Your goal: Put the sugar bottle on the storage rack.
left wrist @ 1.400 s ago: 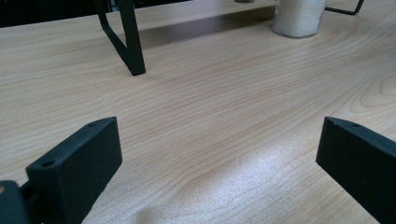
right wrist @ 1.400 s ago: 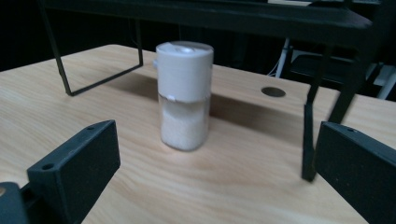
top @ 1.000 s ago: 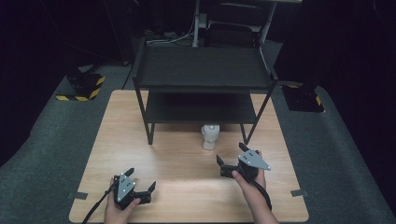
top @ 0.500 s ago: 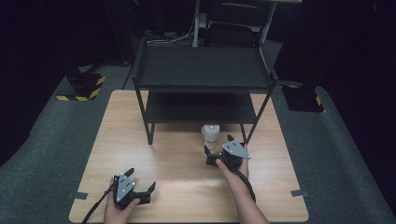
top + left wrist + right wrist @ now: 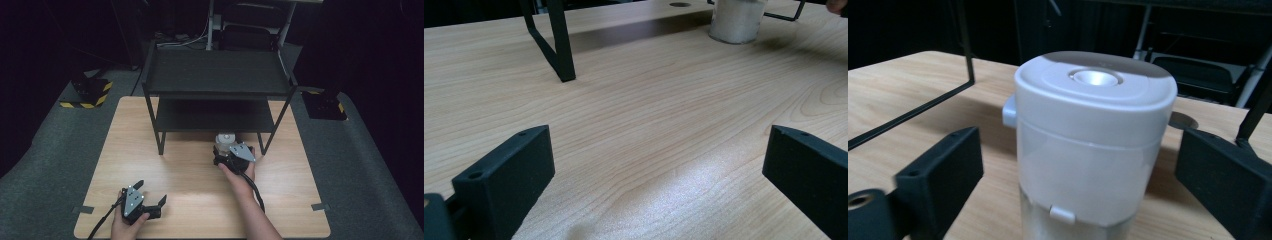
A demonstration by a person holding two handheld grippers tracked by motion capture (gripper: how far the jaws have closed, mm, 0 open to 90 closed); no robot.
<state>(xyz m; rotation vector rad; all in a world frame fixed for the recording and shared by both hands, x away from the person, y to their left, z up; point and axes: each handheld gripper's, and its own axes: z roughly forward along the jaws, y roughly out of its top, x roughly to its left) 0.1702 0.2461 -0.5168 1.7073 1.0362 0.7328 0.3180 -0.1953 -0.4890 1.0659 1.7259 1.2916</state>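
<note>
At table's near-left corner: left gripper (image 5: pixel 150 202) idling on the wooden table (image 5: pixel 190 175), jaws spread, empty | centre-right: white lidded plastic container (image 5: pixel 1093 145) standing by black shelf rack (image 5: pixel 215 90) | right gripper (image 5: pixel 1083 195) flanking it, jaws apart | likely light, rigid, slick; grip mid-body below lid.

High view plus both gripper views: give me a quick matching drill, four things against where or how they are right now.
Things:
1. white container
2. left gripper
3. right gripper
4. black rack

States:
A. open, near the table's front edge, nothing between its jaws
B. stands at the table's far side, top shelf bare
C. open, jaws on either side of the container
D. upright on the table, by the rack's front edge

Pairs: 1-D, 2-A, 3-C, 4-B
</note>
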